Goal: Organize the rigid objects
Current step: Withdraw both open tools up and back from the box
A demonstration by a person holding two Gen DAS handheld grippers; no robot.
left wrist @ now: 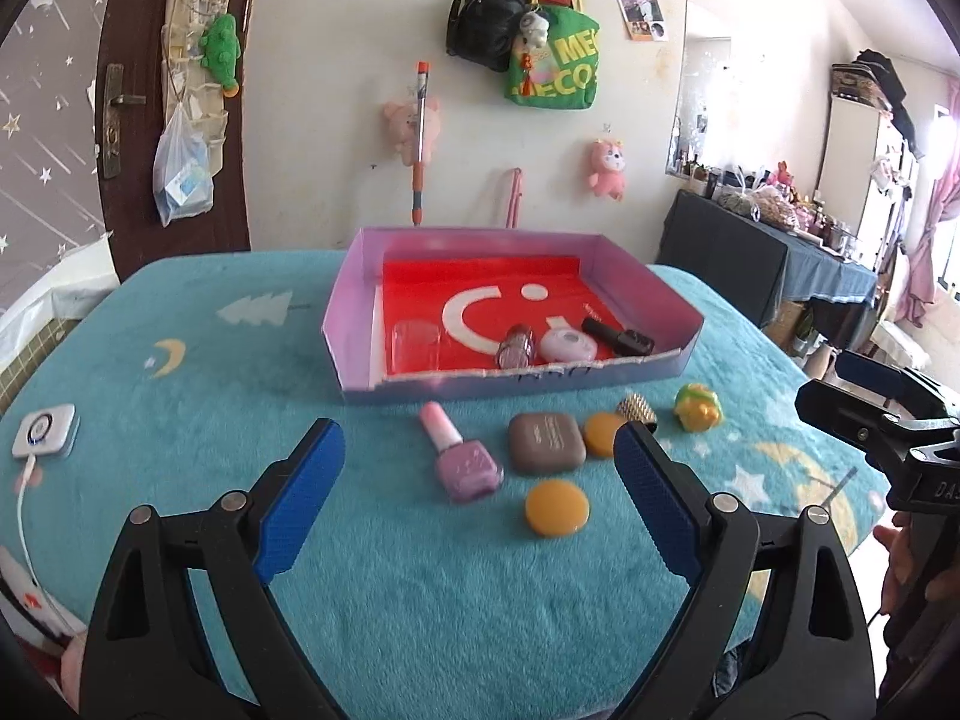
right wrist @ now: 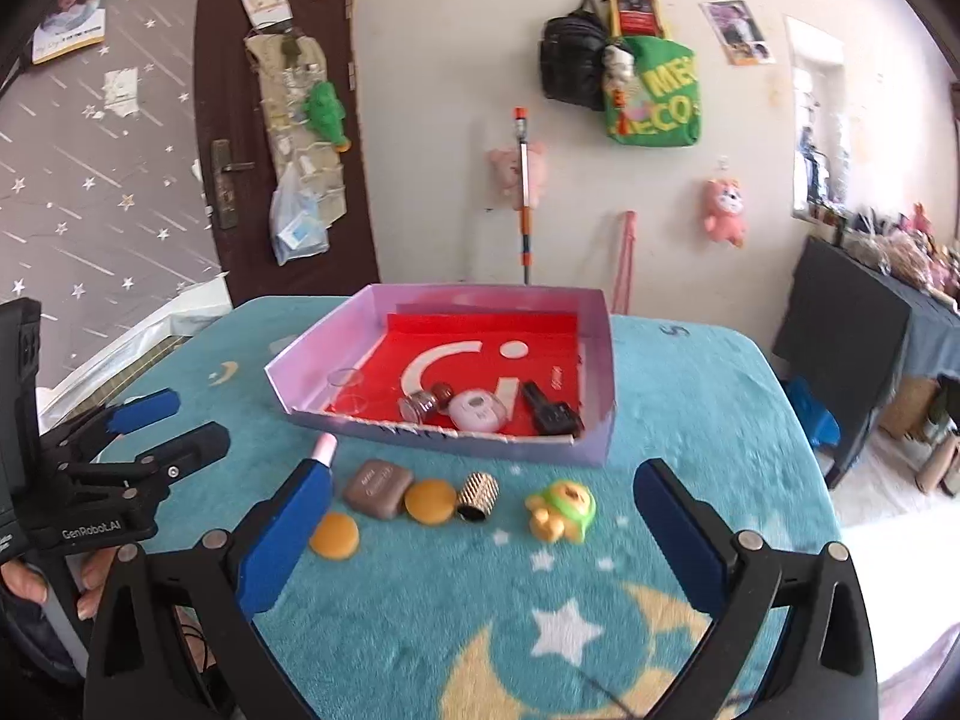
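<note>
A teal blanket (left wrist: 420,570) printed with moons, stars and trees covers the table. Toward its far side sits a shallow box (left wrist: 354,306) with lilac walls and a red floor bearing a white curved mark.

Inside the box, near its front wall, lie a clear plastic cup (left wrist: 416,341) on the left, then a small glass bottle (left wrist: 516,348) on its side, a round pale pink case (left wrist: 567,347) touching it, and a black tube (left wrist: 618,336) on the right.

Both grippers hang above the blanket in front of the box. The left gripper (left wrist: 480,498) has its blue-padded jaws spread wide with nothing between the pads; the right gripper (right wrist: 480,534) is likewise spread wide and empty (each also shows at the edge of the other's camera).

On the blanket just in front of the box lies a row of loose things. Leftmost is a pink nail polish bottle (left wrist: 459,456) on its side, cap toward the box. Next come a brown rounded-square case (left wrist: 546,443), an orange disc (left wrist: 603,433) touching it, a gold studded cylinder (right wrist: 479,497) and a green and yellow toy (right wrist: 564,510), possibly a turtle. A second orange disc (left wrist: 557,507) lies nearer the camera, apart from the row.

Far left on the blanket, a white square device (left wrist: 45,431) trails a white cable.
</note>
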